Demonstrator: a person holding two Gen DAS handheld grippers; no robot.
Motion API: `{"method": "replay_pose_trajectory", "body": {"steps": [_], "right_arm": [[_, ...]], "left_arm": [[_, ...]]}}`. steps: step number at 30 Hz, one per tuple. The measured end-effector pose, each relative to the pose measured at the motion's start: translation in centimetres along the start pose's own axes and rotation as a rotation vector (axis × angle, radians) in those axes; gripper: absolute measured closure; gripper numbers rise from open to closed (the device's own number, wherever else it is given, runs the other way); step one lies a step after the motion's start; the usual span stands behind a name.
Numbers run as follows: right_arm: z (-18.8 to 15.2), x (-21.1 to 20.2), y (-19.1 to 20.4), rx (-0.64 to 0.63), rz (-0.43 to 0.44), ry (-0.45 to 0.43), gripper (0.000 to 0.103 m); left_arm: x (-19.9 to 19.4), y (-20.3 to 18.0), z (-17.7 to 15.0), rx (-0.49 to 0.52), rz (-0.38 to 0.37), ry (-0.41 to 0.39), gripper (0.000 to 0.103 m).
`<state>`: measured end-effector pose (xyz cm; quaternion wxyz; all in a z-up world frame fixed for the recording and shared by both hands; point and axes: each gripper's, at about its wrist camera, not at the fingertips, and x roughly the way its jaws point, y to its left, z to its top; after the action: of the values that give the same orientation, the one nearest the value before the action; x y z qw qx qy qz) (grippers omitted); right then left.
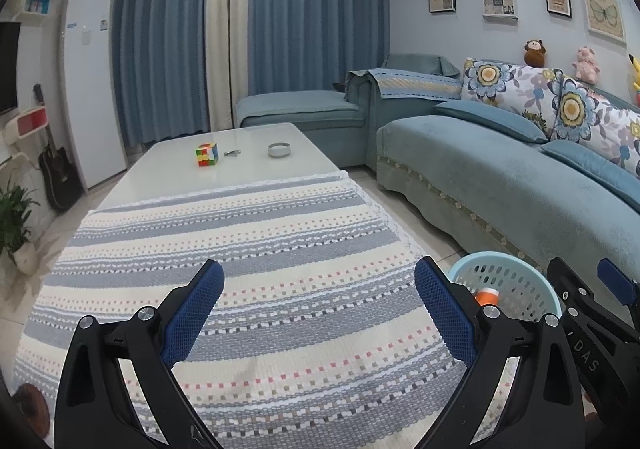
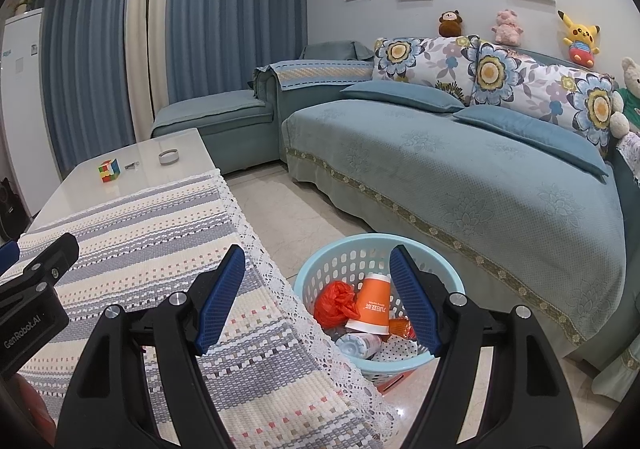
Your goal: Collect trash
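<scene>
Both grippers hang released and empty over a living-room coffee table, the trash round apparently close to finished. At left, the left gripper (image 1: 320, 313) hovers with jaws spread wide above the striped cloth (image 1: 240, 269) that covers the near half of the surface (image 1: 248, 177); no litter shows on the cloth. Farther back on the bare top sit a puzzle cube (image 1: 207, 155), a small metal object (image 1: 232, 153) and a round ashtray-like dish (image 1: 279, 150), none plainly rubbish. To the right, the right gripper (image 2: 318, 297) is likewise spread, nothing between its pads, poised above the light-blue basket (image 2: 320, 269) on the floor between the surface and the sofa (image 2: 480, 169). Inside lie the collected pieces: a crumpled red bag (image 2: 334, 303), an upturned orange paper cup (image 2: 370, 305), a plastic cup (image 2: 356, 345) and an orange wrapper (image 2: 400, 327). Judging by the frames, little or nothing is left to gather.
</scene>
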<state>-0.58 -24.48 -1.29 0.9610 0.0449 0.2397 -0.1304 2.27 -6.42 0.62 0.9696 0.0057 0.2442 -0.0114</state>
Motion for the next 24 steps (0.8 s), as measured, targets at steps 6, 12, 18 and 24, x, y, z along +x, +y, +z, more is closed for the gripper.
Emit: {"method": "replay_pose_trajectory", "body": {"steps": [6,12,18,24], "right_arm": [[0.0,0.2,0.1,0.0,0.003,0.002,0.032],[-0.1,0.3,0.4,0.001,0.009,0.004,0.032],[-0.2,-0.1,0.7,-0.017,-0.001,-0.012,0.032],[-0.2,-0.4,0.7,-0.019,0.002,-0.011,0.032]], "left_arm": [[0.1,0.0,0.0,0.012,0.004,-0.001,0.01],[0.2,-0.2,-0.1,0.031,-0.005,0.004,0.01],[0.3,0.4,-0.1,0.015,0.011,0.003,0.008],[0.7,1.3,0.1,-0.024,0.004,0.032,0.007]]}}
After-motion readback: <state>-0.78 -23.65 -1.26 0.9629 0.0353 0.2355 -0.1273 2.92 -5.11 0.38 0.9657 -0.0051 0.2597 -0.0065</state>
